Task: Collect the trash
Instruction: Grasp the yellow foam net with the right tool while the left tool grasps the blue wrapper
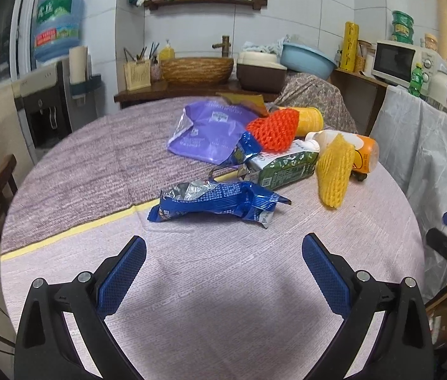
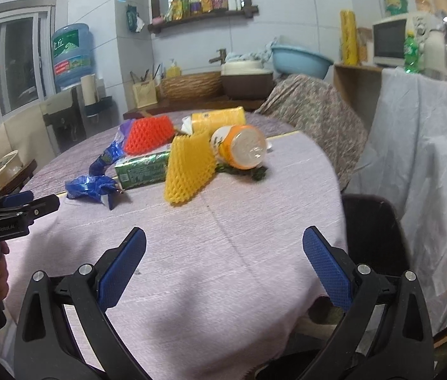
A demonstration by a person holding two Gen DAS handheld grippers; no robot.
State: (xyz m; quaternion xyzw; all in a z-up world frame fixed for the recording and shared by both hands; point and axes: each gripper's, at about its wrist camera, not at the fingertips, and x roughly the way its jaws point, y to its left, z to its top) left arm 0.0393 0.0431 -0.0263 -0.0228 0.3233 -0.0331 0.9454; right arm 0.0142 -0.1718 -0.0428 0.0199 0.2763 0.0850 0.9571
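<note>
Trash lies in a pile on the round table (image 1: 210, 285): a crumpled blue wrapper (image 1: 217, 204) nearest, a green carton (image 1: 283, 166), a yellow foam net (image 1: 334, 171), an orange foam net (image 1: 274, 129), a purple bag (image 1: 207, 129), an orange-labelled bottle (image 1: 363, 152) and a yellow pack (image 1: 310, 120). My left gripper (image 1: 223, 272) is open and empty, short of the blue wrapper. My right gripper (image 2: 223, 269) is open and empty over the table's near part (image 2: 223, 237), short of the yellow net (image 2: 188, 171), the bottle (image 2: 242, 150) and the blue wrapper (image 2: 93, 186).
A cloth-draped chair (image 2: 315, 110) stands behind the table. A black bin (image 2: 375, 231) sits at the table's right edge, beside a white-draped counter (image 2: 429, 164). The left gripper's body (image 2: 8, 215) shows at the left of the right wrist view. A wash stand with a woven basin (image 1: 196, 69) is behind.
</note>
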